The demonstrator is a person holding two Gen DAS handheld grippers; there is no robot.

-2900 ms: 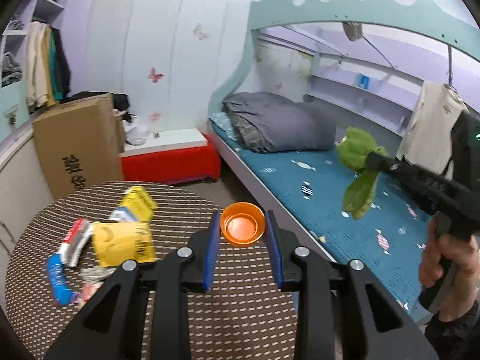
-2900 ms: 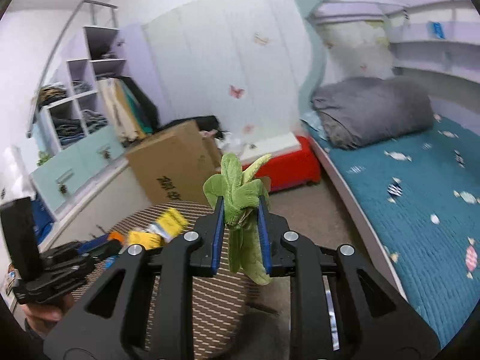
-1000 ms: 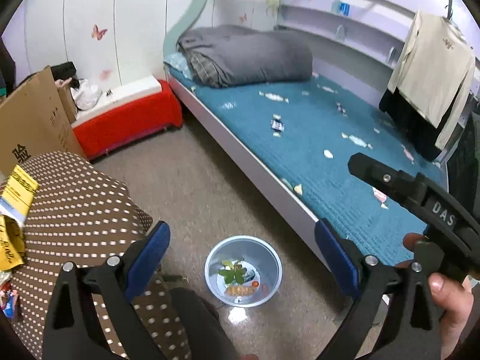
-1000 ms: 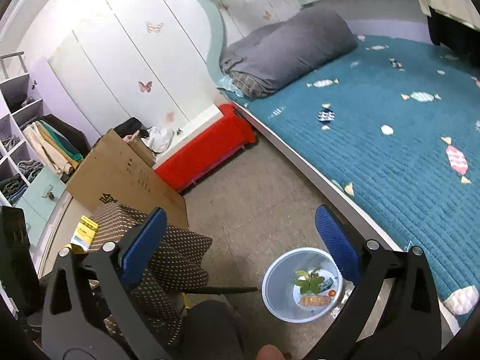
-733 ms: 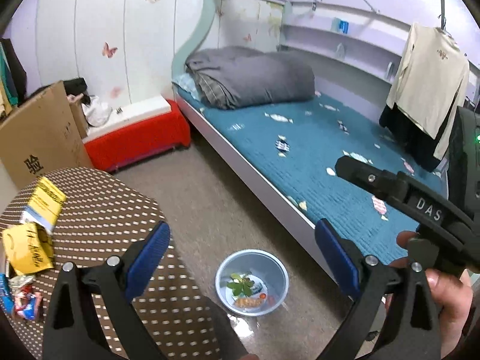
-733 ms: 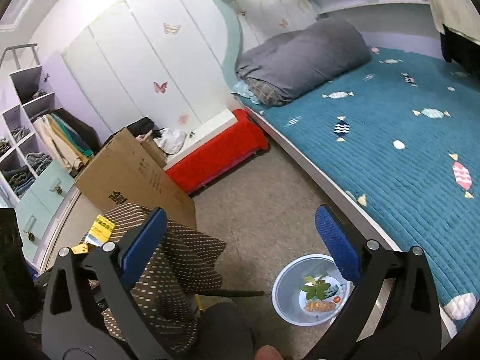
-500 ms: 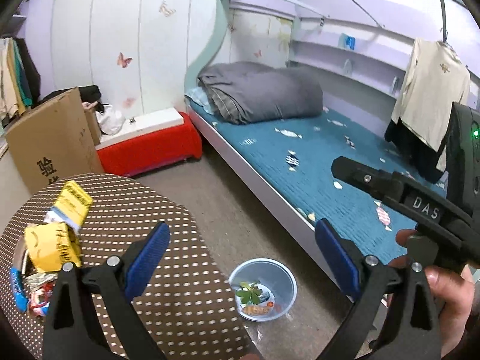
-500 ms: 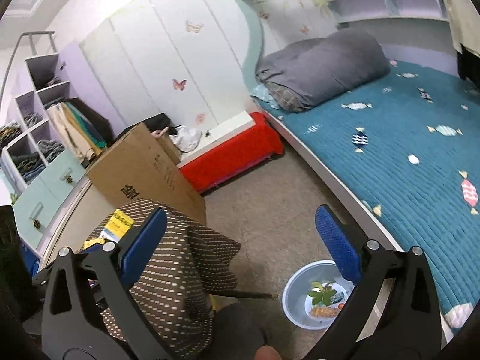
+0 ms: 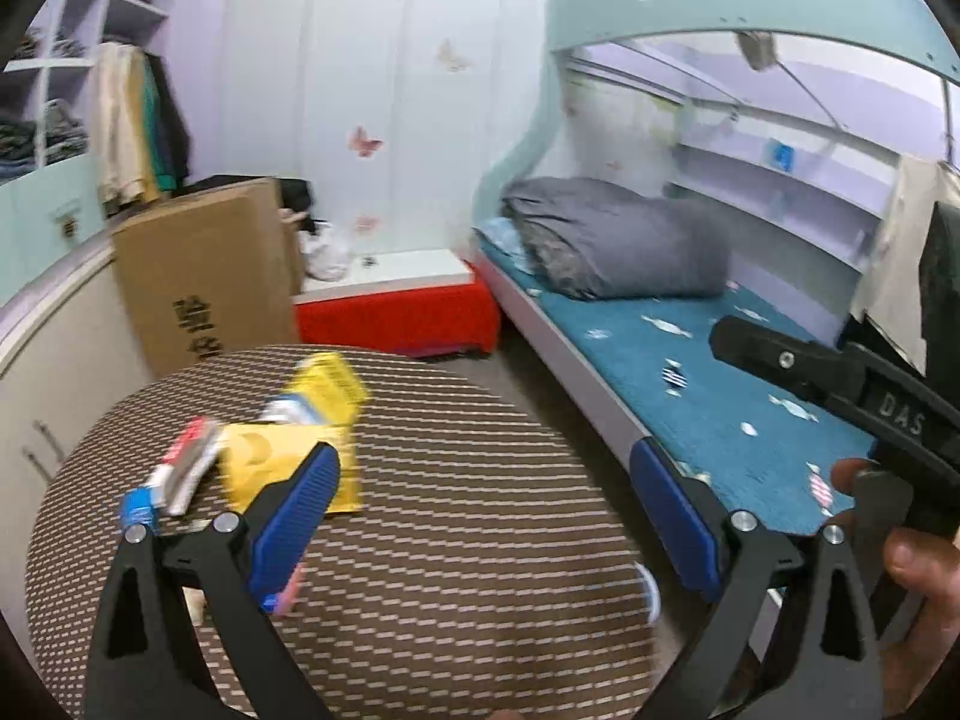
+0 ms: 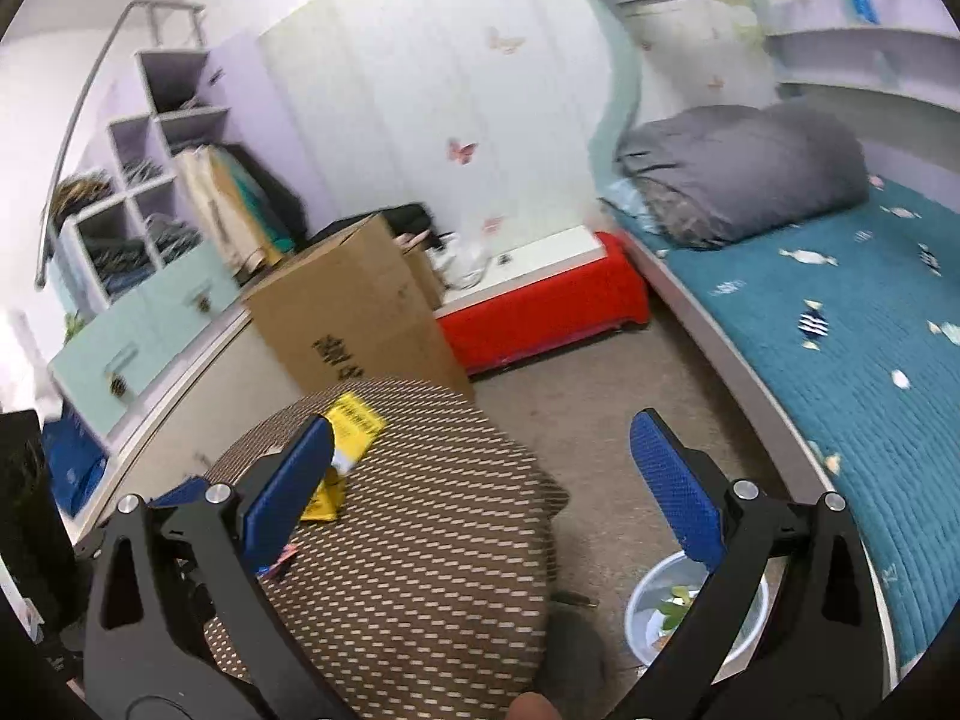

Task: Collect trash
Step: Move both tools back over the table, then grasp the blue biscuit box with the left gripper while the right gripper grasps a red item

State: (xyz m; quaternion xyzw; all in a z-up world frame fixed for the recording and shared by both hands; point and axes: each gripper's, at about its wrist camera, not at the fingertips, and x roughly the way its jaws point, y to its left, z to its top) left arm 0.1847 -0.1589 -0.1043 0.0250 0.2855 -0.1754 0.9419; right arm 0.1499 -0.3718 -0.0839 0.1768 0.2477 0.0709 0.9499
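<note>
Both grippers empty, jaws spread wide. Left gripper point(image 9: 483, 480) hangs above the round bench point(image 9: 456, 540), pointed across its brown dotted cover. Right gripper point(image 10: 480, 450) sits beside it, over the bench's edge on the bed side; in the left wrist view its body is held in a hand point(image 9: 900, 558) at lower right.

Remaining trash is bunched on the far left part of the bench: a yellow packet point(image 9: 282, 462) lying flat, a second yellow wrapper point(image 9: 327, 387) just behind it, a red-and-white wrapper point(image 9: 186, 462) to its left and a blue piece point(image 9: 139, 507) beside that. Motion blur smears all of them, so the exact count and which pieces overlap cannot be told. The left gripper's left pad stands in front of the yellow packet in this view; no contact visible.

The bin point(image 10: 648, 606), a pale round basin, stands on the floor between bench and bed point(image 10: 840, 324), with green leafy scraps showing inside, half hidden by the right gripper's arm. Placed there, it is probably within an easy swing from the bench.

Judgement: the step in hand is reaching for the next piece, most likely the yellow packet with the left gripper. Flat thin wrappers on cloth may slide or fold under the pads, so a low, angled pinch at an edge seems called for.
</note>
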